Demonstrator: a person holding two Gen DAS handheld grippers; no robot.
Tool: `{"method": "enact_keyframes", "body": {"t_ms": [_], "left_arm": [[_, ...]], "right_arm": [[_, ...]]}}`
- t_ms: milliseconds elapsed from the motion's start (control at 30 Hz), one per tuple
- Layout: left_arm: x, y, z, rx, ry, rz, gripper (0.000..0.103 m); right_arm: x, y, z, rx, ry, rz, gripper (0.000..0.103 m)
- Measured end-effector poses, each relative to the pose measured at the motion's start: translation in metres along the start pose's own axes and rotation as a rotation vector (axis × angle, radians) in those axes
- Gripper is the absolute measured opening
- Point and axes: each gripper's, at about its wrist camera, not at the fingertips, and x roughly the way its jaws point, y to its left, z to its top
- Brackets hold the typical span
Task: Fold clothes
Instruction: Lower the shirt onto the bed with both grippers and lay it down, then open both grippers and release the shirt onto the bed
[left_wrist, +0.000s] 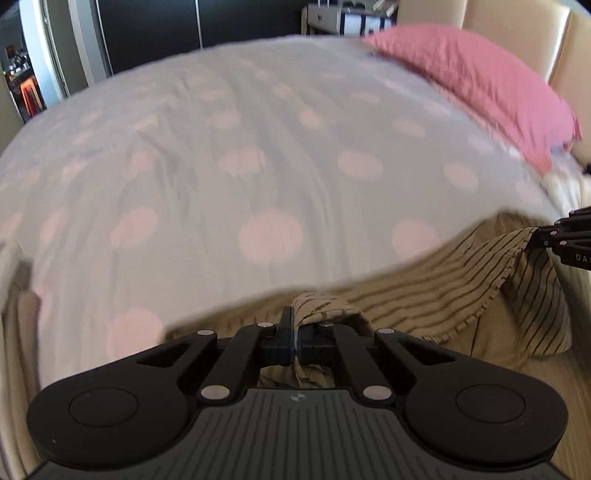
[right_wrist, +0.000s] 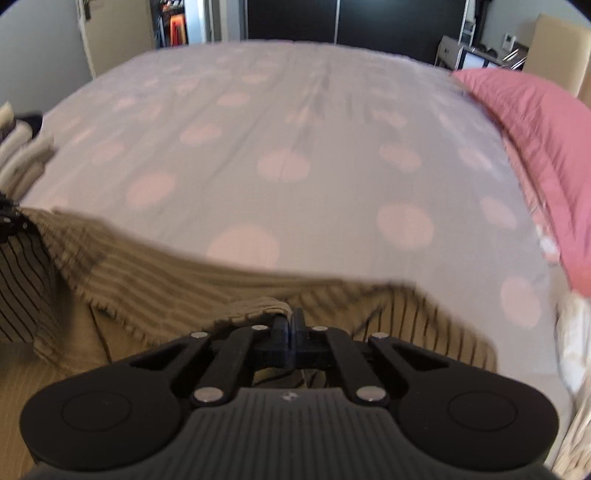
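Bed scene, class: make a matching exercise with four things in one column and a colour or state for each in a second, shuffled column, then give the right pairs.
1 pillow
2 bedspread
3 striped garment
4 left gripper

a tan with dark stripes
b shut on cloth
c plain pink
d pale with pink dots

Pairs: 1-c, 2-d, 3-a, 4-b

White capital letters "DA", cut off by the picture's edge, stand on the black body of the right gripper (left_wrist: 570, 236) where it enters the left wrist view at the right border; a further letter may follow but cannot be made out. A small round emblem sits on the ribbed grey housing of the left gripper (left_wrist: 296, 334), too small to read. In the right wrist view a like emblem marks the housing, and no lettering is legible.
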Motion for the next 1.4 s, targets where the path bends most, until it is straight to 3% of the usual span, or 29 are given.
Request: {"method": "enact_keyframes", "body": {"t_ms": [233, 467, 733, 900, 967, 1000, 1033, 1067, 1100, 1400], "left_arm": [[-0.001, 0.011, 0.053, -0.076, -0.084, 0.029, 0.000], [0.024, 0.017, 0.090, -0.143, -0.120, 0.061, 0.000], [0.094, 0.014, 0.073, -0.197, -0.018, 0.087, 0.000], [0.118, 0.023, 0.056, -0.255, 0.027, 0.068, 0.000], [0.118, 0.025, 0.054, -0.263, 0.029, 0.069, 0.006], [0.115, 0.026, 0.054, -0.263, 0.021, 0.071, 0.010], [0.111, 0.028, 0.054, -0.263, 0.008, 0.071, 0.023], [0.107, 0.029, 0.054, -0.264, -0.006, 0.070, 0.036], [0.103, 0.031, 0.055, -0.273, -0.020, 0.077, 0.040], [0.059, 0.059, 0.052, -0.275, -0.027, 0.115, 0.051]], "right_arm": [[-0.004, -0.009, 0.061, 0.101, -0.110, -0.028, 0.002], [0.019, -0.011, 0.102, 0.151, -0.166, -0.086, 0.001], [0.083, -0.006, 0.084, 0.162, -0.097, -0.084, 0.002], [0.107, -0.009, 0.067, 0.179, -0.056, -0.082, 0.004], [0.110, -0.011, 0.064, 0.197, -0.043, -0.063, 0.010], [0.110, -0.013, 0.063, 0.203, -0.037, -0.051, 0.019], [0.108, -0.013, 0.063, 0.203, -0.036, -0.043, 0.026], [0.105, -0.014, 0.063, 0.200, -0.038, -0.040, 0.041], [0.102, -0.014, 0.062, 0.197, -0.041, -0.040, 0.045], [0.046, -0.046, 0.059, 0.217, -0.060, -0.106, 0.052]]}}
